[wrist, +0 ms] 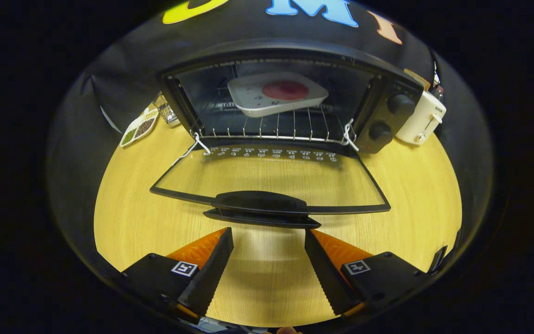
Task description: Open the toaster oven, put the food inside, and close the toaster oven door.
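Oven (290, 93) door (271, 178) down flat, handle (261, 204) just ahead of gripper (269, 236); fingers wide apart, holding nothing; plate (276, 93) of food on rack (271, 125) inside

The one camera rides on the gripper (269, 236) and looks forward along its two fingers, a little downward on the wooden table (123, 208). It faces straight the open front of the toaster oven (290, 99) and stands near it, low over the table, just before the door handle (260, 202).
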A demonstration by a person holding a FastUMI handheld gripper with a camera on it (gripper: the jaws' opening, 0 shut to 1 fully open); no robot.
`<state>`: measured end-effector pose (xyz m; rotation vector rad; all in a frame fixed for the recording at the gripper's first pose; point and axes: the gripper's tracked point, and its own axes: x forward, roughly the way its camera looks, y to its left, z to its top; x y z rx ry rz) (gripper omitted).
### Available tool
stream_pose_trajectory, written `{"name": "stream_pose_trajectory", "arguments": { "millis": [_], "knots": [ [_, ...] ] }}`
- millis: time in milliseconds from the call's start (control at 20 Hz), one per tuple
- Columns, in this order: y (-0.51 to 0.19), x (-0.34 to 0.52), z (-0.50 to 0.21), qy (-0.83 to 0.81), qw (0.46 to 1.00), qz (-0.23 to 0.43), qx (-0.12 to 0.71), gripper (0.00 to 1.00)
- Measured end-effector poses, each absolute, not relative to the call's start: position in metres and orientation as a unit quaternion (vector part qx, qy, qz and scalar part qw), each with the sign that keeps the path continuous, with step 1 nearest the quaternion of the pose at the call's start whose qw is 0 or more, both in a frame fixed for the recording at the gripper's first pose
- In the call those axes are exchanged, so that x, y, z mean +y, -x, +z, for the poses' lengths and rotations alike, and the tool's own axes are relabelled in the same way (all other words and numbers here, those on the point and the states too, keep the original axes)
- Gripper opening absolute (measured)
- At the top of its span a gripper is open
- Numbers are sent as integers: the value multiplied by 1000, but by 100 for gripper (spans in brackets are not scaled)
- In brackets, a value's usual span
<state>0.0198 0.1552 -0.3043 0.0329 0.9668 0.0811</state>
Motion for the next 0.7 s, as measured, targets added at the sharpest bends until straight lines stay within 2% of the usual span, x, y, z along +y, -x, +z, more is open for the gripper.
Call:
{"name": "stream_pose_trajectory", "arguments": {
  "millis": [200,500,700],
  "knots": [
    [-31,153,-252,10,922,53,384,99],
    [-49,141,-128,24,974,69,213,99],
    [-29,136,-65,1,989,65,134,99]
  ]
}}
